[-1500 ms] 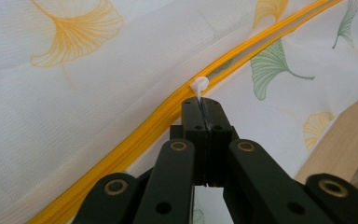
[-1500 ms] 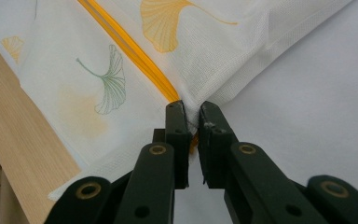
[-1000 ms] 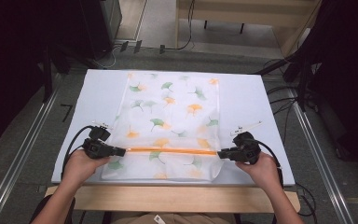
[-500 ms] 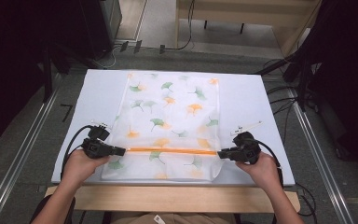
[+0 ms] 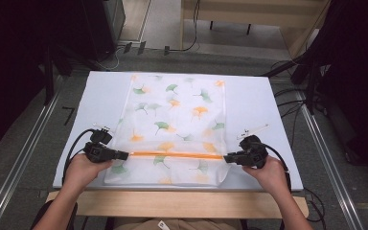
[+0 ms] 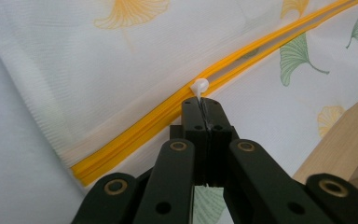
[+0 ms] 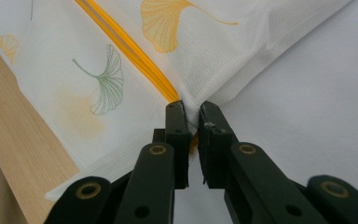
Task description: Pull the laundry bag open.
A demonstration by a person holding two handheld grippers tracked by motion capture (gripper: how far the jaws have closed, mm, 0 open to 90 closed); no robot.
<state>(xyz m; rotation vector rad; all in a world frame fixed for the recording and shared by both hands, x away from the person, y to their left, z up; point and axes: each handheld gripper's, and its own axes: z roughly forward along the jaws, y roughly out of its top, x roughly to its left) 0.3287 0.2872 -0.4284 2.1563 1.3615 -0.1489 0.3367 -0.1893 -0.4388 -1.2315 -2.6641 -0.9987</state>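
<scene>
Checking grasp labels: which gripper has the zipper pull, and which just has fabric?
The left gripper is shut on the white zipper pull. The right gripper pinches the bag edge at the orange zipper's far end.

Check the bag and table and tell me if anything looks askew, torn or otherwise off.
Nothing stands out. The mesh bag lies flat and square on the table, its orange zipper straight. The left gripper is shut on the white zipper pull; the right gripper pinches the bag's edge at the zipper's other end.
</scene>
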